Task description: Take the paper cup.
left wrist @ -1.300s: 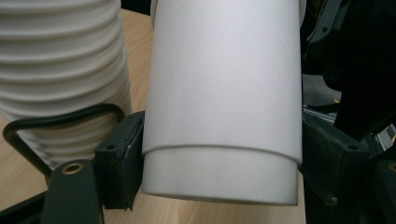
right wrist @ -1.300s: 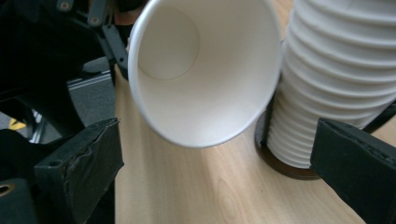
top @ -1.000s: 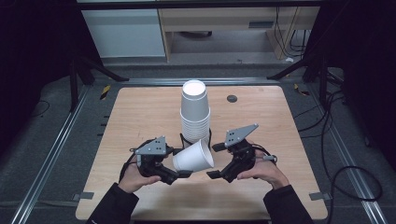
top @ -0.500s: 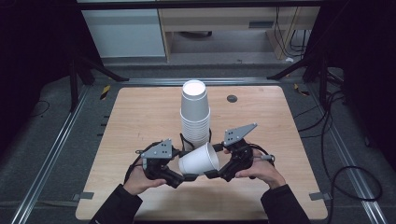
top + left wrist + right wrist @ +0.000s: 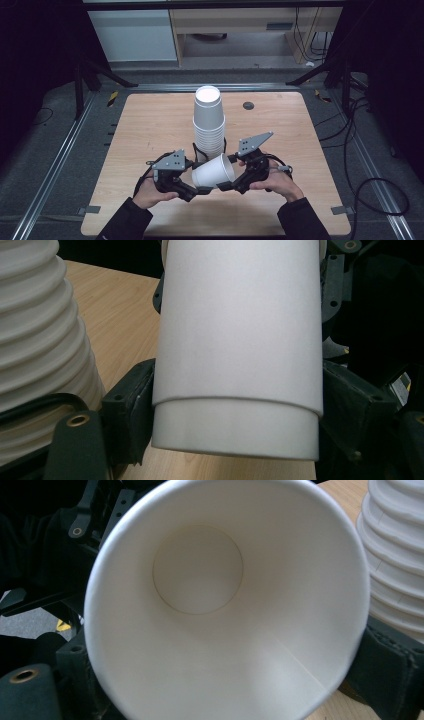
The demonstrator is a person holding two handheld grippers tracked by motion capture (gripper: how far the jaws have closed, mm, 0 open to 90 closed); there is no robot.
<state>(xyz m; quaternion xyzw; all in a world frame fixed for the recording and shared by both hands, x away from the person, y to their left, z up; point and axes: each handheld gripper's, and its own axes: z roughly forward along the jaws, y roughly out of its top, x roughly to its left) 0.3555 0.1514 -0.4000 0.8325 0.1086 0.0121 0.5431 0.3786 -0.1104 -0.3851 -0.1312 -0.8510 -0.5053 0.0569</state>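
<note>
Your left gripper (image 5: 196, 189) comes in from the left and has the cup (image 5: 214, 171) by its base end; in the left gripper view the jaws stand on either side of the cup (image 5: 239, 350), pressed against its wall, so it is clamped there. The cup lies on its side above the table (image 5: 150, 125), just in front of the stack (image 5: 209, 125), mouth turned toward your right hand. Your right gripper (image 5: 227, 185) meets it at the rim; in the right gripper view the open mouth (image 5: 225, 600) sits between the jaws, but whether they are pinching the wall I cannot tell.

Compared with a second ago, the cup has tipped so its mouth faces more to the right and up, and both grippers have drawn closer together under it. The stack has not moved. That reads as a hand-over or a joint re-orienting of the cup, probably toward placing it on the stack; keep the left grip firm until the right one is sure.
</note>
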